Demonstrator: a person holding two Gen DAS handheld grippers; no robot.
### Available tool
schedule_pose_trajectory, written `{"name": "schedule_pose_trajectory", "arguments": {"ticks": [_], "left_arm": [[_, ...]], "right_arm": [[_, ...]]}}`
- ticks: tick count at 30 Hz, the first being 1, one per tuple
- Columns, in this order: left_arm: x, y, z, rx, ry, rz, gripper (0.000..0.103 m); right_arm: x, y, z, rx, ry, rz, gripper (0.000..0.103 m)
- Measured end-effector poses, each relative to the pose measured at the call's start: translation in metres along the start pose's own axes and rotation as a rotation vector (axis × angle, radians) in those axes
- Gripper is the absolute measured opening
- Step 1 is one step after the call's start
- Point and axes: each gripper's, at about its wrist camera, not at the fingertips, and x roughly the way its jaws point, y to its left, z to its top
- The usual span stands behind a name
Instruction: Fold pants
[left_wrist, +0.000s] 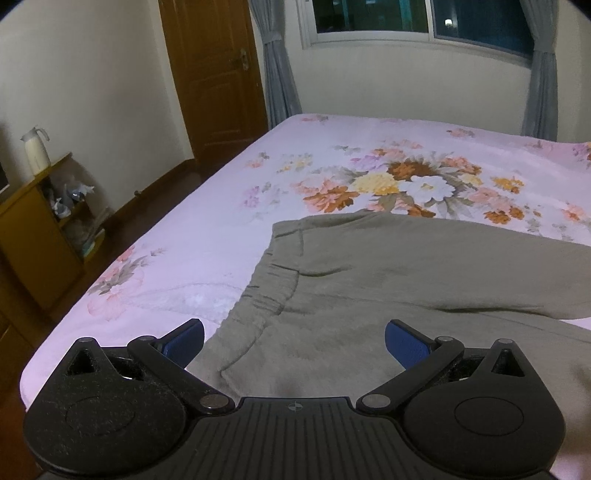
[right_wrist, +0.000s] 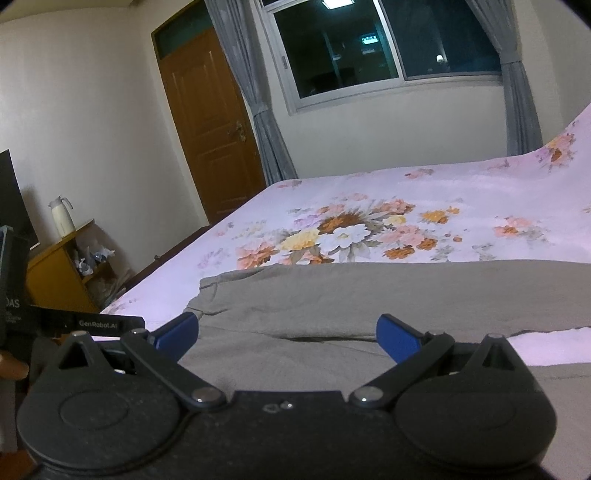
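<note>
Olive-grey pants lie flat on the bed, waistband toward the left, legs running off to the right. My left gripper hovers open just above the fabric near the waistband's near corner, blue pads spread wide with nothing between them. In the right wrist view the same pants stretch across the foreground, with a dark fold crease near the middle. My right gripper is open over the cloth, holding nothing. The other gripper's black body shows at the left edge.
A pink floral bedspread covers the bed beyond and left of the pants. The bed's left edge drops to a dark floor. A wooden cabinet with a white jug stands at the left wall, by a brown door.
</note>
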Motion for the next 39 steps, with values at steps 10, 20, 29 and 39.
{"name": "schedule_pose_trajectory", "arguments": {"ticks": [10,20,29,39], "left_arm": [[0.059,0.006,0.021,0.000,0.021,-0.025,0.103],[0.134,0.017,0.043,-0.029,0.061,-0.011,0.103],[0.205,0.022,0.060,-0.051,0.097,-0.014,0.103],[0.278,0.032,0.066,-0.088,0.150,-0.059,0.103]], "right_arm": [[0.056,-0.005,0.008,-0.060,0.034,0.012,0.102],[0.118,-0.006,0.017,-0.158,0.076,0.037,0.099],[0.187,-0.016,0.027,-0.220,0.133,0.056,0.098],[0.289,-0.034,0.041,-0.308,0.234,0.072,0.098]]}}
